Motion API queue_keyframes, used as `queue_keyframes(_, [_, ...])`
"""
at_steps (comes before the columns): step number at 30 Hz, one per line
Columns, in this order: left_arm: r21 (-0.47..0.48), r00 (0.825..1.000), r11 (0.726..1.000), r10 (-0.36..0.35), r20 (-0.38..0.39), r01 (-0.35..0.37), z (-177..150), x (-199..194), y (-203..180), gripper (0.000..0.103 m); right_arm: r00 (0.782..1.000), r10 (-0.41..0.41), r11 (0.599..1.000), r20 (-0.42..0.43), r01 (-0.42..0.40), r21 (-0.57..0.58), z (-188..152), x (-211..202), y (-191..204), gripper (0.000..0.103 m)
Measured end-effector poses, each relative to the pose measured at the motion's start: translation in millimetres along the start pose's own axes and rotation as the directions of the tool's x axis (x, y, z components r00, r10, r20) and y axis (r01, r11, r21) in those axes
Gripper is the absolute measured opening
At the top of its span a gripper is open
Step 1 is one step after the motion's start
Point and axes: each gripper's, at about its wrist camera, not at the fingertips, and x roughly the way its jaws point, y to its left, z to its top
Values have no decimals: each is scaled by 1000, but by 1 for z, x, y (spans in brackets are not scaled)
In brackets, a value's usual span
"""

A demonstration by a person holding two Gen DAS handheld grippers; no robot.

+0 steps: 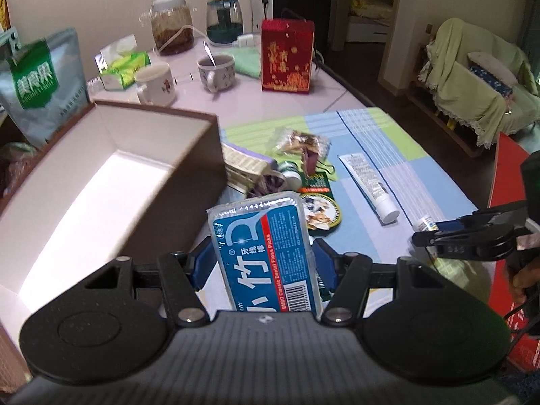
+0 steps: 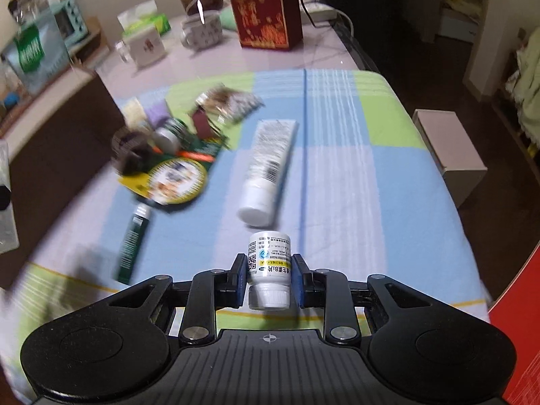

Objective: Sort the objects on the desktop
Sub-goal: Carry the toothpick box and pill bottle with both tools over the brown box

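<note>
My left gripper is shut on a blue box of dental floss picks, held above the checked cloth just right of the open brown box with a white inside. My right gripper is shut on a small white pill bottle, cap toward the camera, held over the cloth's near part. That gripper also shows at the right edge of the left wrist view. On the cloth lie a white tube, a round green tin, a dark green stick and a heap of small packets.
Farther back on the pale table stand a red gift box, two mugs, a tissue box, two jars and a silver-green bag. A small white box sits off the table's right side. A red surface is near right.
</note>
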Motion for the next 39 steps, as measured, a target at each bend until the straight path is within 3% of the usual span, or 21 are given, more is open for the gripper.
queue_keyframes(6, [33, 999, 999, 33, 31, -34, 1, -35, 52, 57, 994, 83, 996, 73, -86, 27, 16, -27, 46, 26])
queue_keyframes(10, [46, 997, 997, 65, 40, -67, -1, -51, 91, 57, 977, 175, 984, 120, -177, 12, 28, -36, 85, 26])
queue_keyframes(21, [123, 993, 985, 121, 14, -122, 2, -40, 174, 57, 925, 338, 933, 171, -305, -193, 85, -36, 190, 26])
queue_keyframes(25, [163, 993, 980, 121, -12, -117, 7, -22, 189, 57, 916, 378, 900, 133, -331, -283, 111, -18, 220, 26])
queue_keyframes(30, [192, 988, 975, 127, -82, -109, 8, 12, 206, 57, 910, 414, 855, 27, -378, -356, 143, 28, 248, 26])
queue_keyframes(39, [178, 960, 976, 164, -227, -125, 10, 81, 234, 58, 935, 321, 804, -149, -352, -480, 174, 125, 284, 26])
